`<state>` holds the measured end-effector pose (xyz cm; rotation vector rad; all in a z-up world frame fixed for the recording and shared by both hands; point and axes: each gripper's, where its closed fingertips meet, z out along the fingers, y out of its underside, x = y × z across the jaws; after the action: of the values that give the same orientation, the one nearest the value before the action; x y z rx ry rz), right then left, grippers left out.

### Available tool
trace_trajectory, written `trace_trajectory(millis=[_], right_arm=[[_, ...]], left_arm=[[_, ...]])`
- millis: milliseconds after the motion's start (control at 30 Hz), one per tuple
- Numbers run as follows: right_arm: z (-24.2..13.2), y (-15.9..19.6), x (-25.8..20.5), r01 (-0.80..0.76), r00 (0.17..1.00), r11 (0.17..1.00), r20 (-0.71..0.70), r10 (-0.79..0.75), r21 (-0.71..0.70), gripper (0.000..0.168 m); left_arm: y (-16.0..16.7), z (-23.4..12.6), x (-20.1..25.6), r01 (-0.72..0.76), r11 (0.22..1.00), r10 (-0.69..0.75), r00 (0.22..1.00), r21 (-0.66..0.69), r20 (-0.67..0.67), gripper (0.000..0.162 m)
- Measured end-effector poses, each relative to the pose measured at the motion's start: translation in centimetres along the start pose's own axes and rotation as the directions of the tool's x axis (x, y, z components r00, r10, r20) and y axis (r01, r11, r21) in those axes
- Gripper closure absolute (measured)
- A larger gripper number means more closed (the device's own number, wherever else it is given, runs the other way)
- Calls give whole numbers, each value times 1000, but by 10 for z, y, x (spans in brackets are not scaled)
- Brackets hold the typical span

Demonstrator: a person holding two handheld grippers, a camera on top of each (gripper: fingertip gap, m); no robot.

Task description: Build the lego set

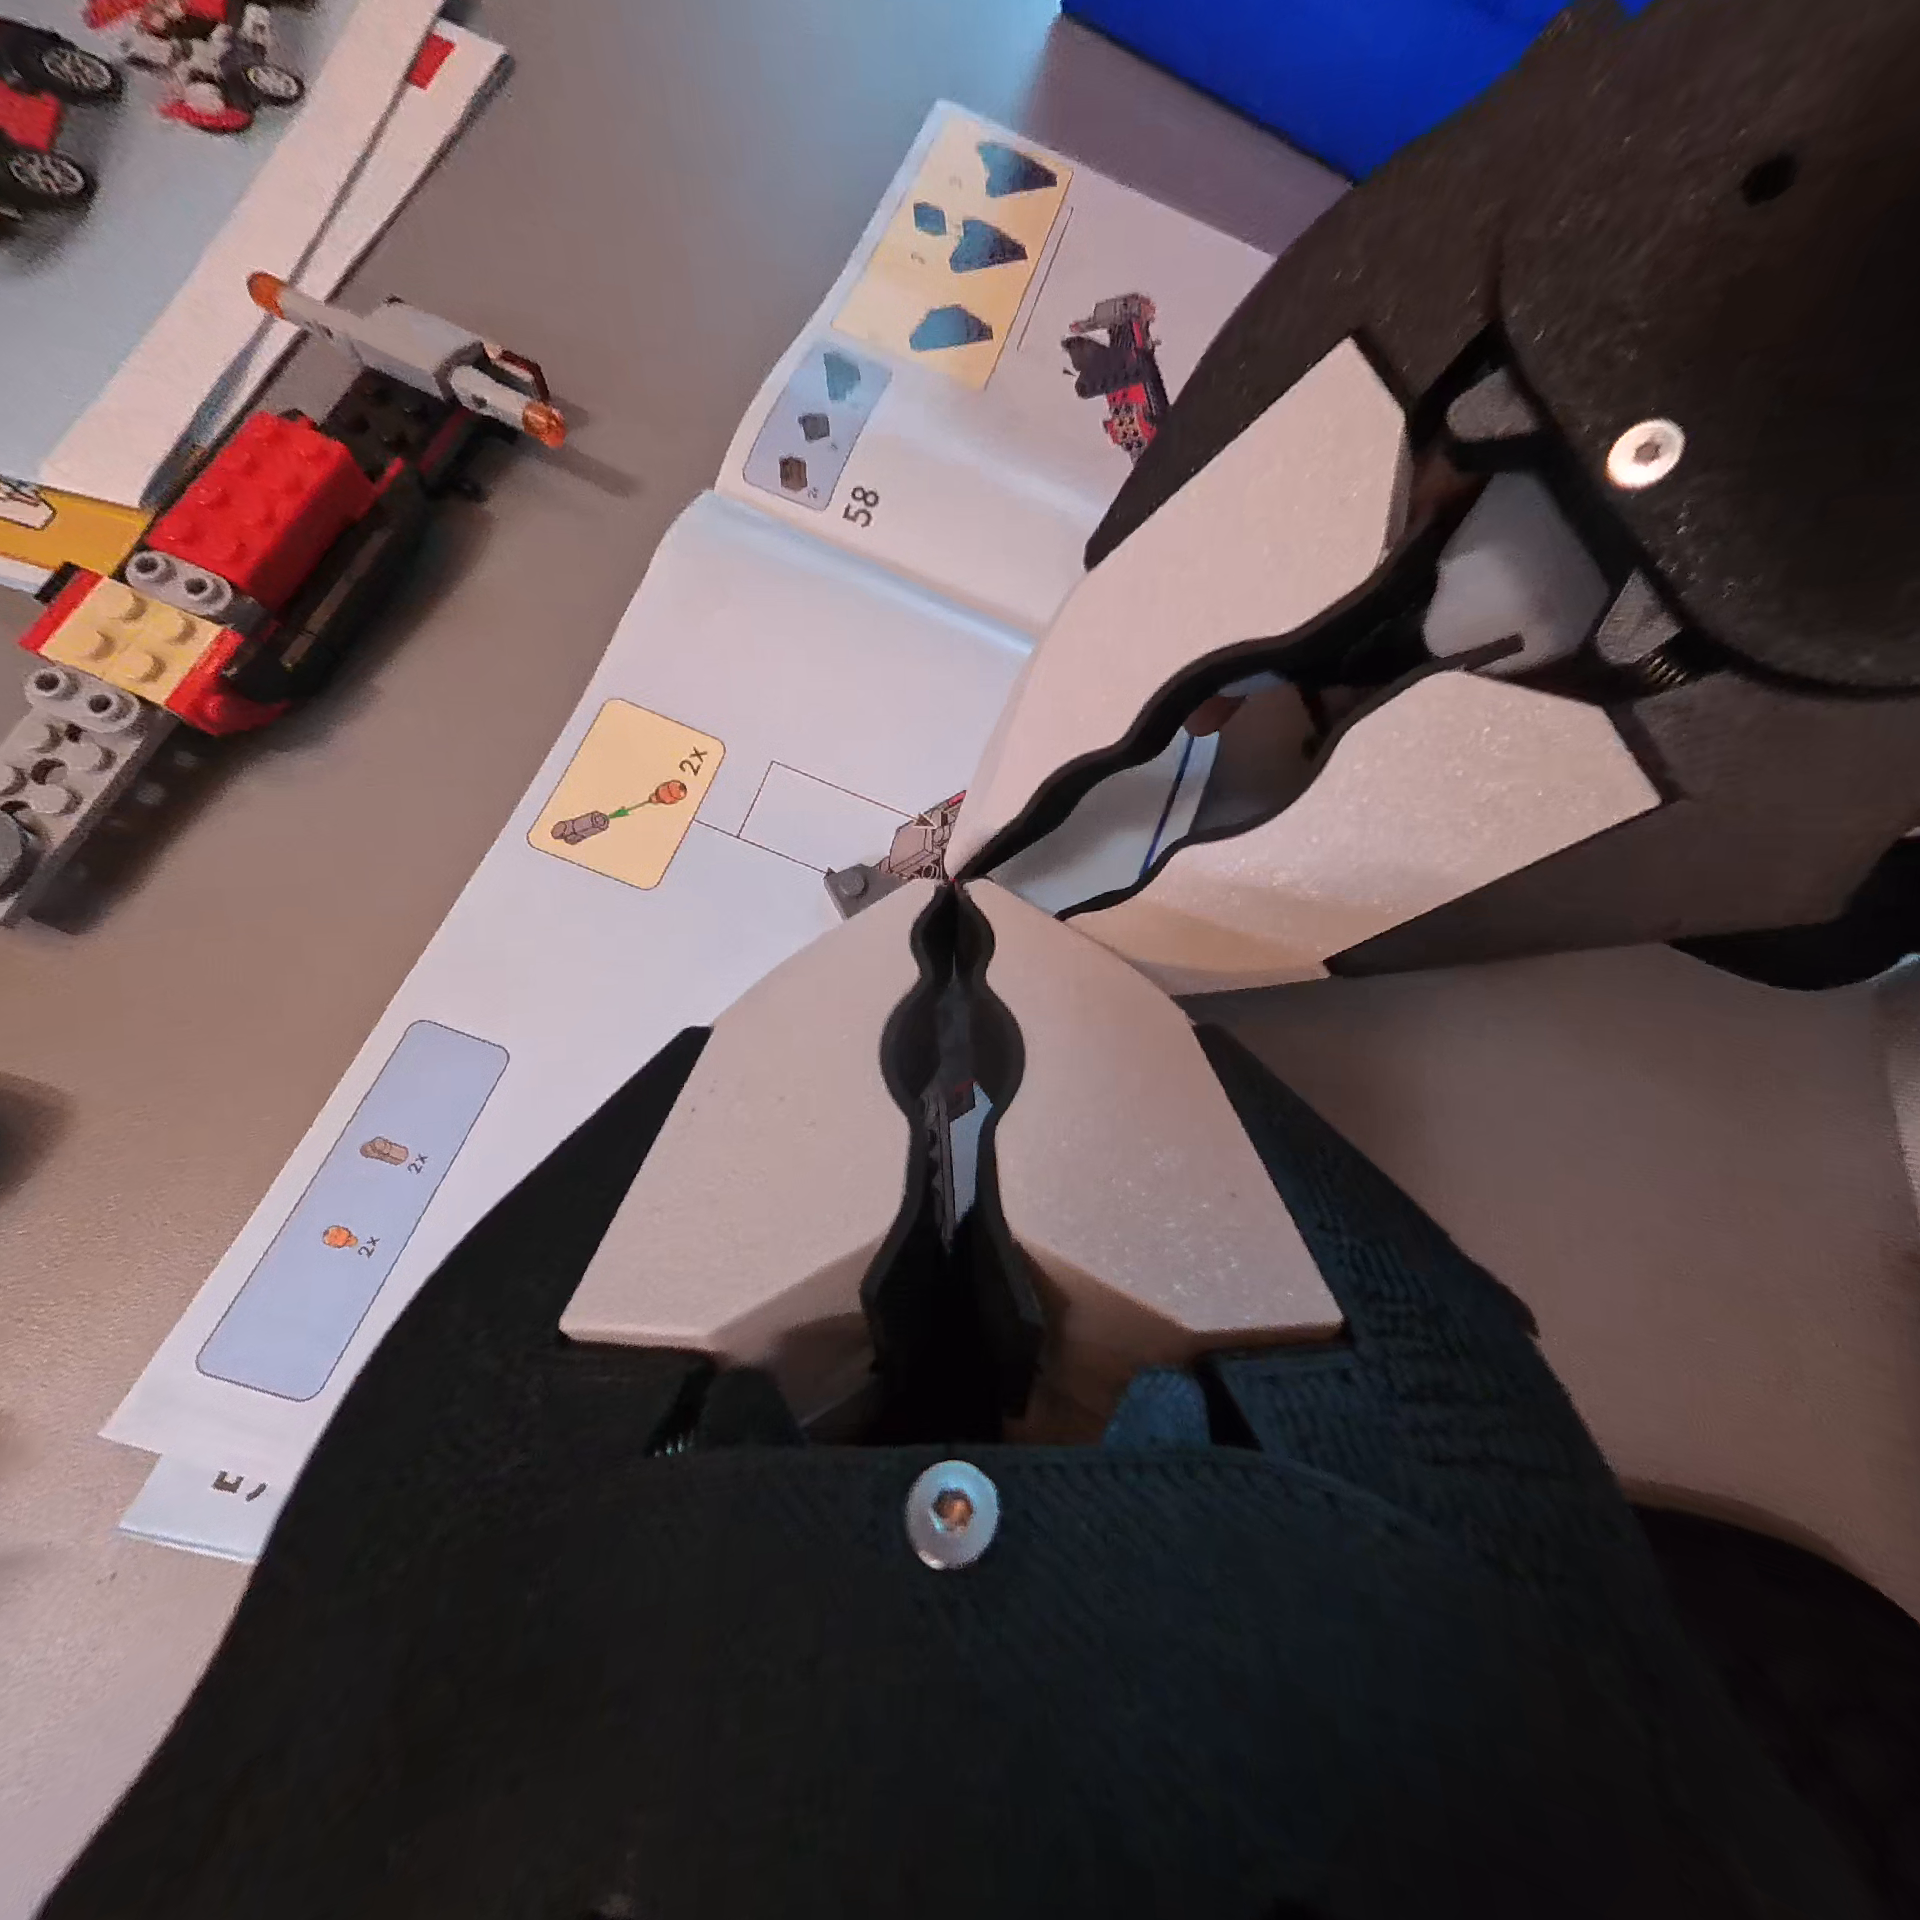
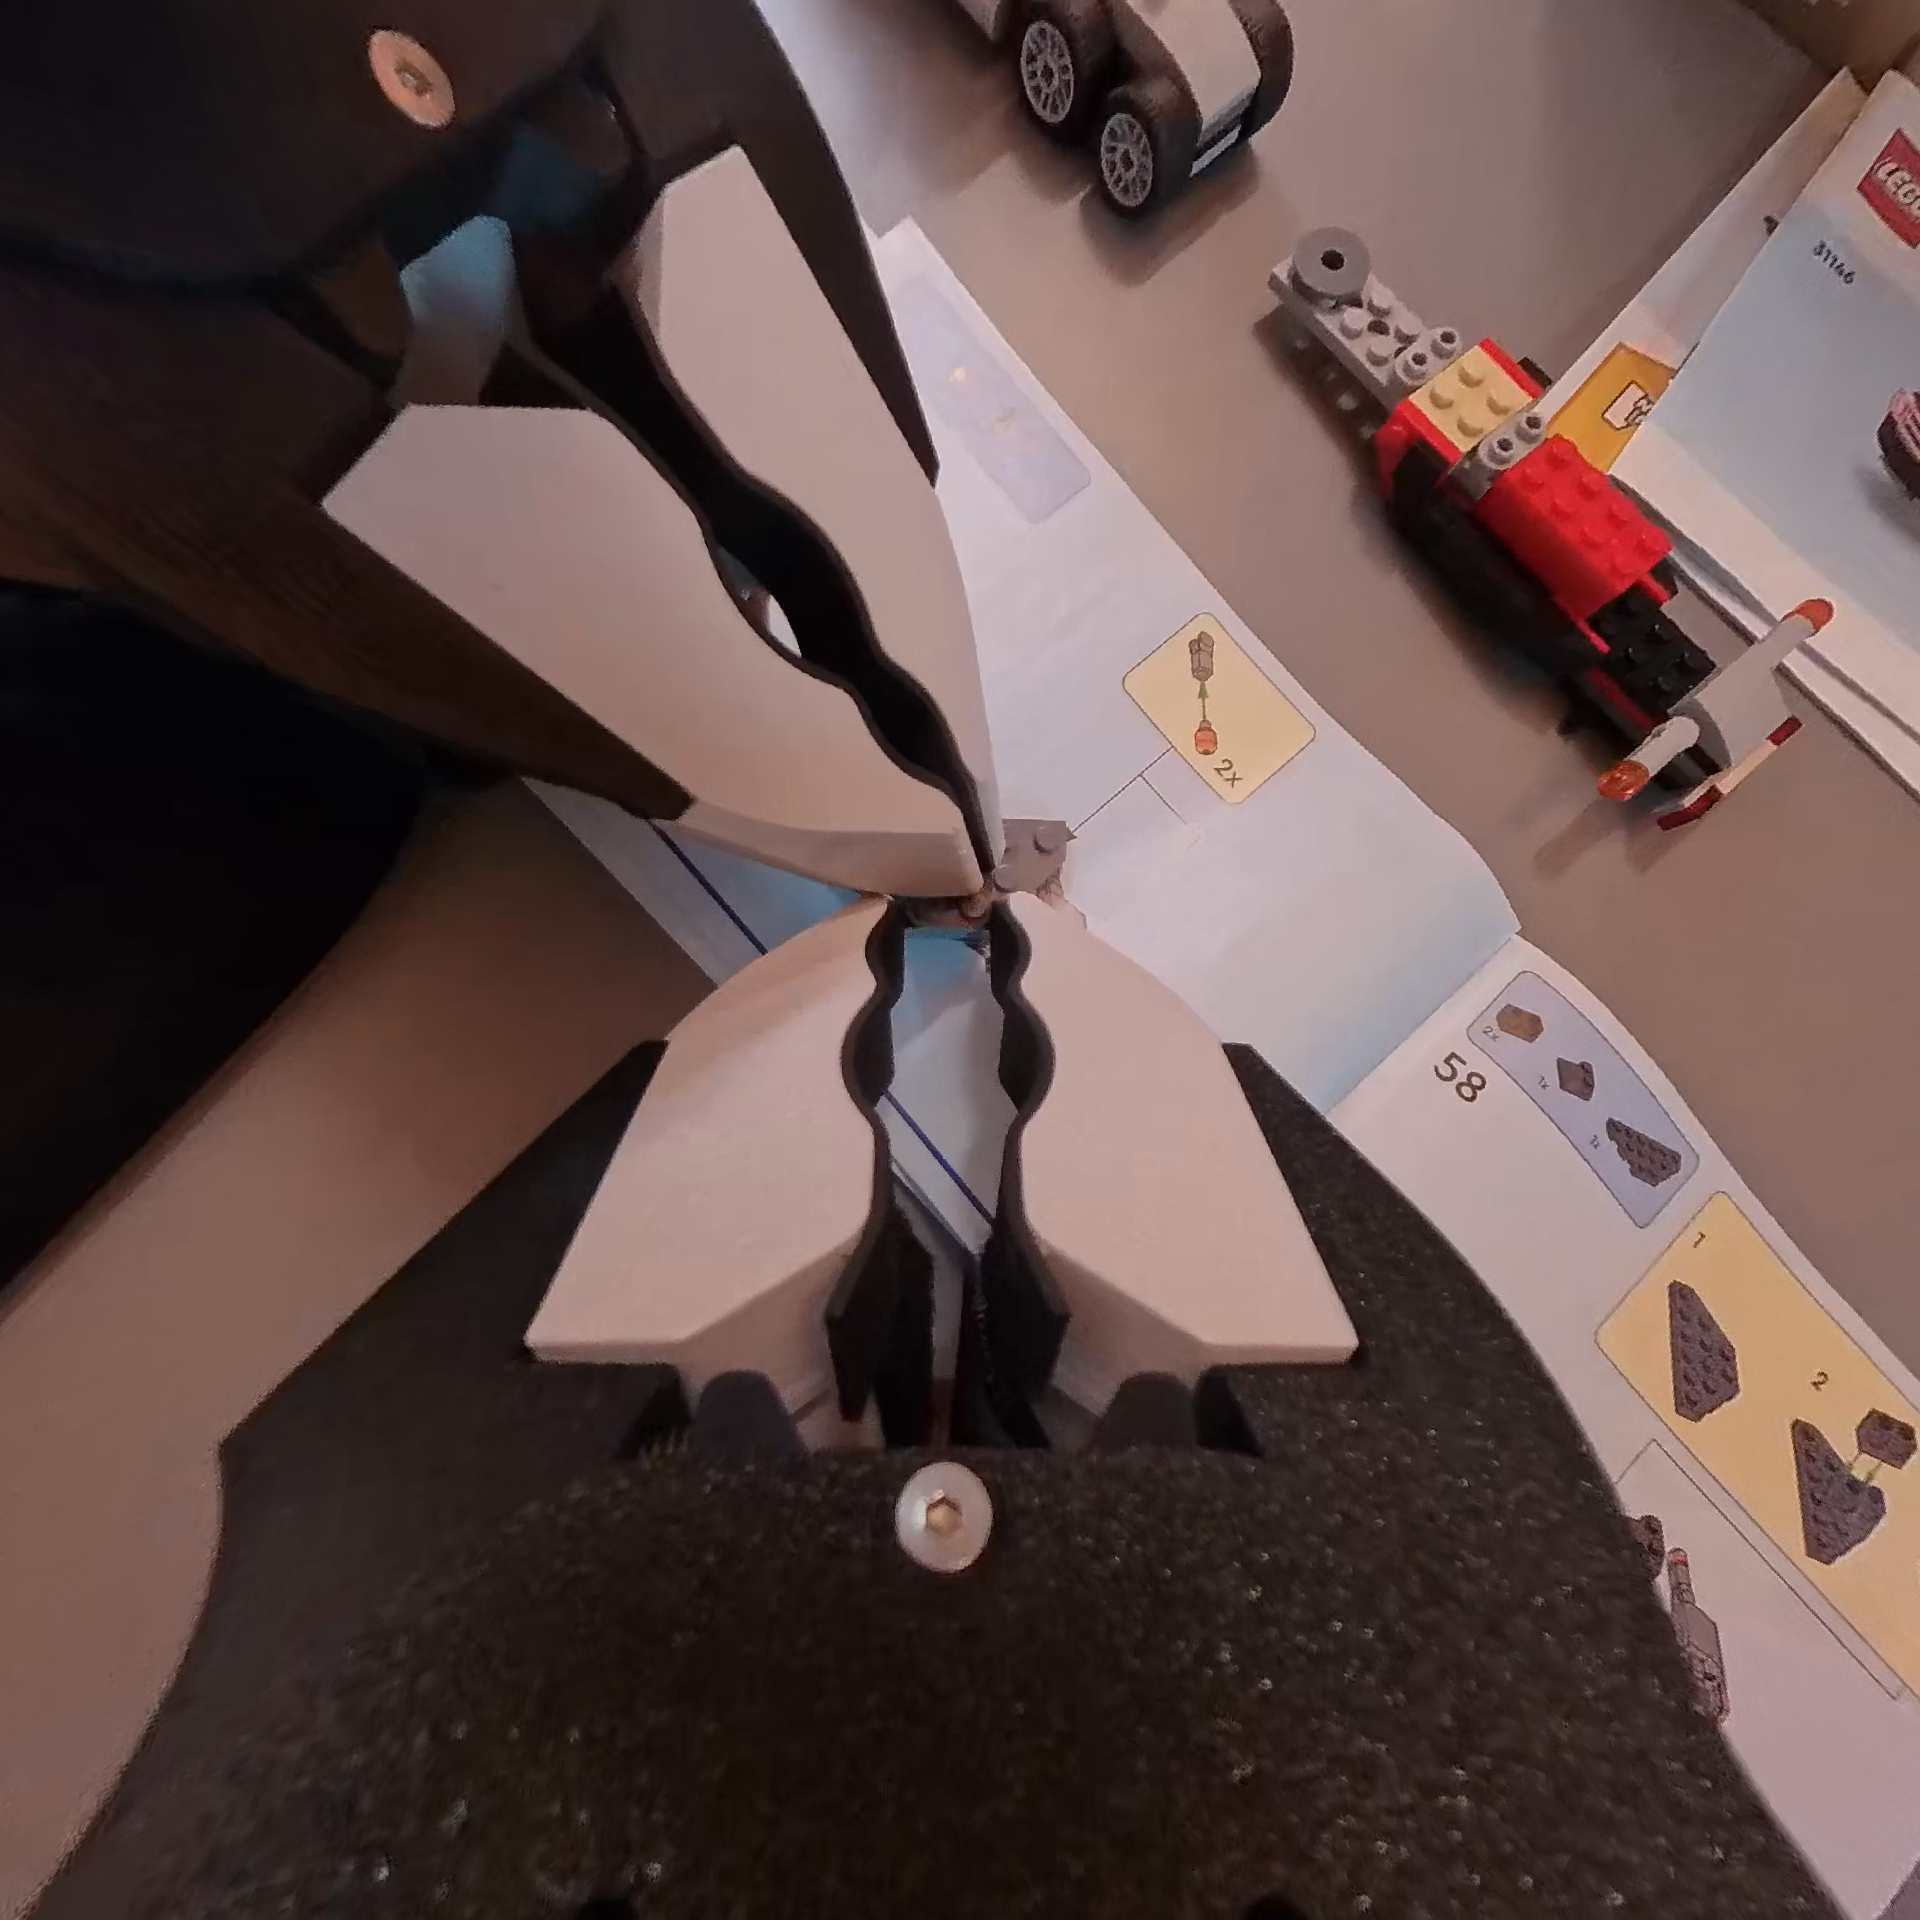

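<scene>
My left gripper (image 1: 951,899) and right gripper (image 2: 948,906) meet tip to tip just above an open instruction booklet (image 1: 727,644). The right gripper's jaws are shut on a small grey lego piece (image 2: 958,904) at the very tips. The left gripper's jaws are pinched shut, with a tiny orange-red speck (image 1: 951,881) of a piece showing at the tips. The right gripper (image 1: 964,871) enters the left wrist view from the upper right. The left gripper (image 2: 982,860) enters the right wrist view from the upper left. A partly built red, black and grey model (image 1: 260,540) lies on the table beside the booklet (image 2: 1299,883).
The model also shows in the right wrist view (image 2: 1558,520), with white bars tipped in orange. A second booklet (image 2: 1818,364) lies under its far end. A small wheeled car (image 2: 1143,83) stands at the back. A blue box (image 1: 1299,62) sits at the far edge.
</scene>
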<state>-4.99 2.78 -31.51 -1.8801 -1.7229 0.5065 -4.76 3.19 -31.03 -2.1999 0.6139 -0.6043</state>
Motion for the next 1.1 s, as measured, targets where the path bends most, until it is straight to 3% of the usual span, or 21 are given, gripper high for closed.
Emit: trace_trajectory(millis=[33, 300, 400, 500, 600, 767, 1100], right_arm=[[0, 0, 0, 0, 1000, 1000, 0, 0, 2, 152], [7, 7, -2, -47, 997, 998, 62, 44, 37, 151], [-6, -1, -8, -161, 973, 977, 190, 133, 142, 129], [-23, -2, 3, -153, 977, 966, 180, 115, 209, 145], [-25, -7, 3, -94, 983, 960, 175, 48, 262, 165], [-10, -9, -1, -54, 982, 968, 188, 7, 246, 165], [-3, -9, 2, 19, 994, 972, 96, -43, 235, 167]], left_arm=[[0, 0, 0, 0, 1000, 0, 1000, 3, 1, 160], [-1, -1, 1, 11, 1000, -10, 1000, 24, -28, 160], [-1, -7, -6, -5, 999, 5, 1000, 43, 8, 160], [-20, -30, -18, 58, 978, -66, 997, 200, 35, 160], [-16, -35, -19, 51, 981, -59, 998, 189, 38, 161], [-4, -12, -5, -2, 996, 2, 1000, 91, 1, 161], [0, -3, -1, -18, 998, 19, 1000, 52, -8, 161]])
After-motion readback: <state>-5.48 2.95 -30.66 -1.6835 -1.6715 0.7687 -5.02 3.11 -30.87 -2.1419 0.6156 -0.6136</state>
